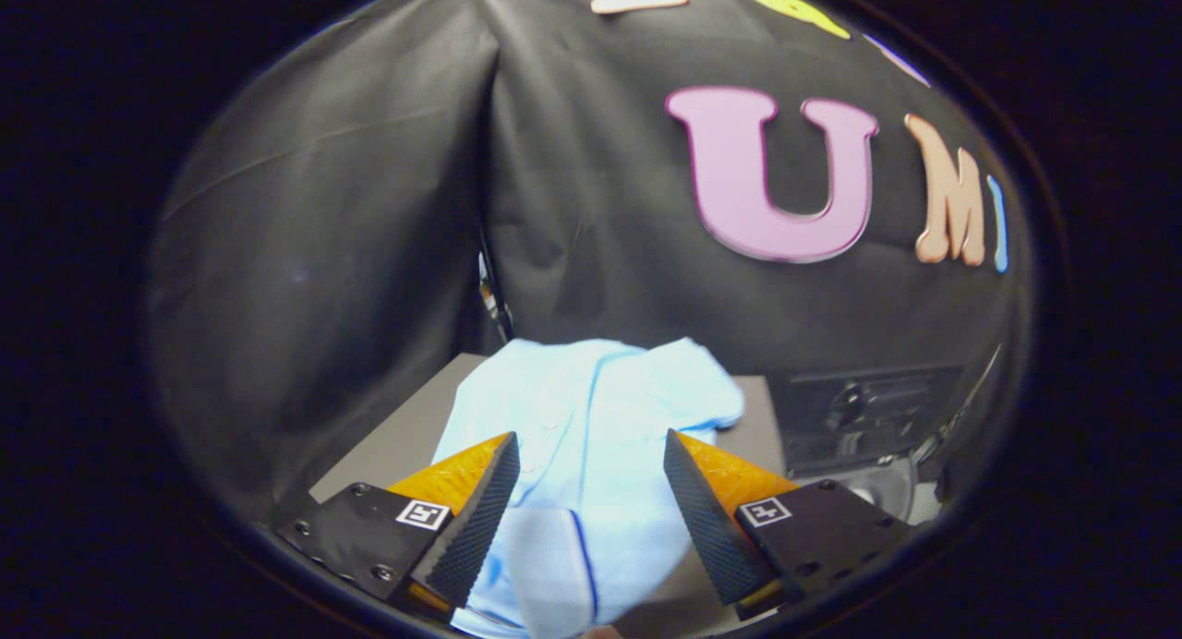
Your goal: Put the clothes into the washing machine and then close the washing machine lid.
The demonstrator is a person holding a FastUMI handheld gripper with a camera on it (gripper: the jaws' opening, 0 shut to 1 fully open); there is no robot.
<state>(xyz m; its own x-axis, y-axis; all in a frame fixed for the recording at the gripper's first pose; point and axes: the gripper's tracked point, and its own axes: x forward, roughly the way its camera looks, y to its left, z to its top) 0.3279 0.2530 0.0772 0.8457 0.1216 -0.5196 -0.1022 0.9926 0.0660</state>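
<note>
Gripper view puts the light blue shirt (591,427) on the table (388,445) directly between your released tool (591,454) fingers, its length running away from you.

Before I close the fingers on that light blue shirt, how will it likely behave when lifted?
The light blue shirt lies crumpled on the grey surface, so it will probably go limp and drape. It looks like thin cloth, likely light. With the gripper open and cloth between its fingers, a pinch may catch just one fold, leaving the rest trailing.
</note>
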